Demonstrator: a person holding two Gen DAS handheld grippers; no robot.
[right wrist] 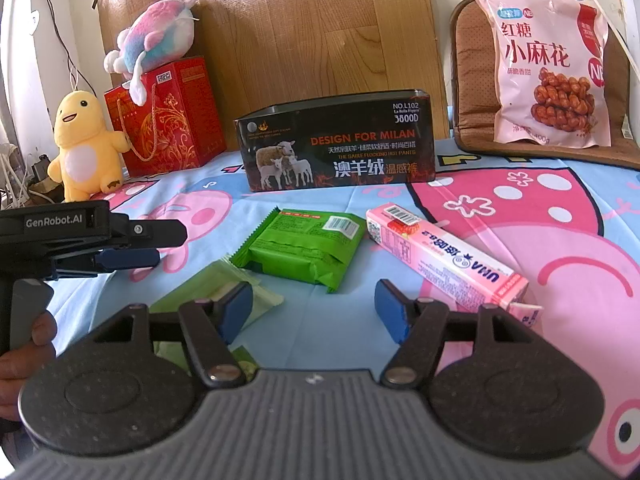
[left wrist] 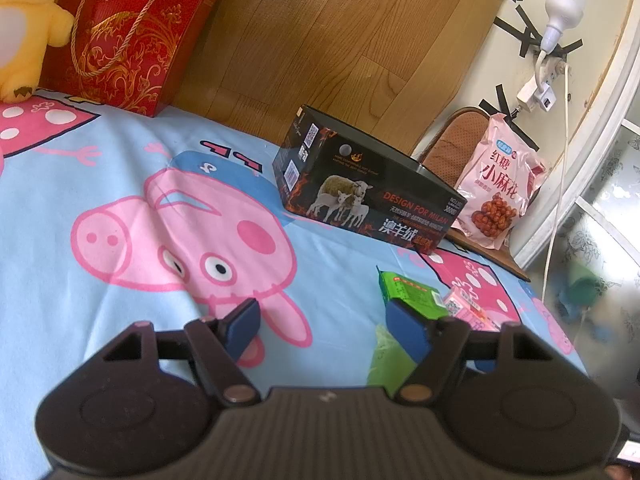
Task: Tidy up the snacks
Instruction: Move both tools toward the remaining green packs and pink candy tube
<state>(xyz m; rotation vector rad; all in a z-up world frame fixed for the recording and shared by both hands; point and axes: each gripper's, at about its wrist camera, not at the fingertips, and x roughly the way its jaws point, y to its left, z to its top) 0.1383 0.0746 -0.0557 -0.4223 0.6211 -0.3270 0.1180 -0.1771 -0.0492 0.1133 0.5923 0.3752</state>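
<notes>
Nothing packed yet: green foil snack packet (right wrist: 304,248) and pink cardboard carton (right wrist: 444,252) left outside black tin box (right wrist: 340,140); left gripper (left wrist: 324,320) and right gripper (right wrist: 314,312) released, empty.

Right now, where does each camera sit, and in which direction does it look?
Left wrist: sits on the left gripper, looking forward across the bed sheet toward the black box; its own open fingers show.
Right wrist: sits on the right gripper, facing the green packet and pink box; its open fingers, the left gripper and a hand show.
Shared: black box, green packet, pink box, pink snack bag, red gift bag.
</notes>
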